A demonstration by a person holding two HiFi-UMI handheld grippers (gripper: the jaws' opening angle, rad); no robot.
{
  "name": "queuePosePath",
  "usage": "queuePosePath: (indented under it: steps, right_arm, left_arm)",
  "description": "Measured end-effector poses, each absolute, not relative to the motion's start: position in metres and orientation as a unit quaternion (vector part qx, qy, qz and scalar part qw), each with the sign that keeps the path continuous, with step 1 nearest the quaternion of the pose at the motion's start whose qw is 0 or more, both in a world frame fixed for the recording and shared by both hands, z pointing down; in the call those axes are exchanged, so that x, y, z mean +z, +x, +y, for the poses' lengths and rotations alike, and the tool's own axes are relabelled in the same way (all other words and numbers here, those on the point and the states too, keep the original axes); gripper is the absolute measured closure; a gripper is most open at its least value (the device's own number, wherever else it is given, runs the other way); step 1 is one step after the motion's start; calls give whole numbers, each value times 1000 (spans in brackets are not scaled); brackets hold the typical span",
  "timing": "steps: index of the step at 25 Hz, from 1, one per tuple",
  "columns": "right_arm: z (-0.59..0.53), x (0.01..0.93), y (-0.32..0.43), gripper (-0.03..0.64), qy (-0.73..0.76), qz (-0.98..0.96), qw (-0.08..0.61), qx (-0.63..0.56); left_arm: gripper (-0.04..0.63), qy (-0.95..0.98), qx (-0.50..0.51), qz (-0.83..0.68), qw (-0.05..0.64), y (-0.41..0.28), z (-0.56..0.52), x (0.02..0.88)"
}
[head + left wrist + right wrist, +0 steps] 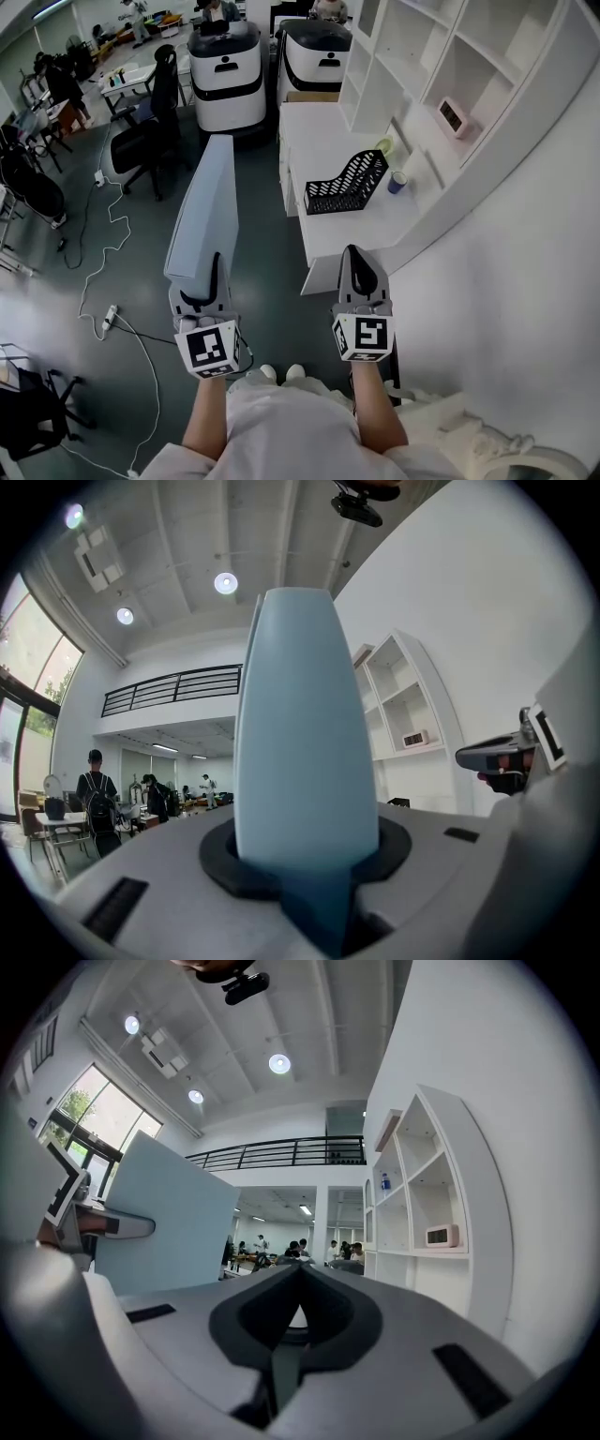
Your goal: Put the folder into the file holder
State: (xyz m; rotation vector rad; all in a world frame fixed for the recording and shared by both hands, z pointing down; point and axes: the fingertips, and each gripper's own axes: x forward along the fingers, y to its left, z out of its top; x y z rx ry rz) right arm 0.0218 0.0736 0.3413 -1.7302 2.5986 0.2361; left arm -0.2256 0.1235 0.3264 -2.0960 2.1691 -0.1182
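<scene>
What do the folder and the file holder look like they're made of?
Folder: pale blue, smooth and matte, likely plastic or coated card. It juts stiffly from the left gripper without sagging. File holder: black with open lattice walls, so wire mesh or moulded plastic; it is too small to tell which.

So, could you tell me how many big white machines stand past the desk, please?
2. One machine stands on the floor left of the desk's far end; the other stands just behind that end, beside the first. Others may be hidden behind them.
</scene>
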Motion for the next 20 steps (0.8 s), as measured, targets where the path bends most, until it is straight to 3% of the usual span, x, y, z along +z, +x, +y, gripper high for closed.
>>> queuePosePath:
  steps: [10, 20]
  right_arm:
    - [30, 359, 38, 632, -530, 846, 3, 58]
    - [-86, 364, 22, 632, -522, 850, 0, 75]
  left_arm:
    - [460, -667, -47, 741, 61, -208, 85, 331]
    - [459, -661, -35, 747, 60, -219, -33, 344]
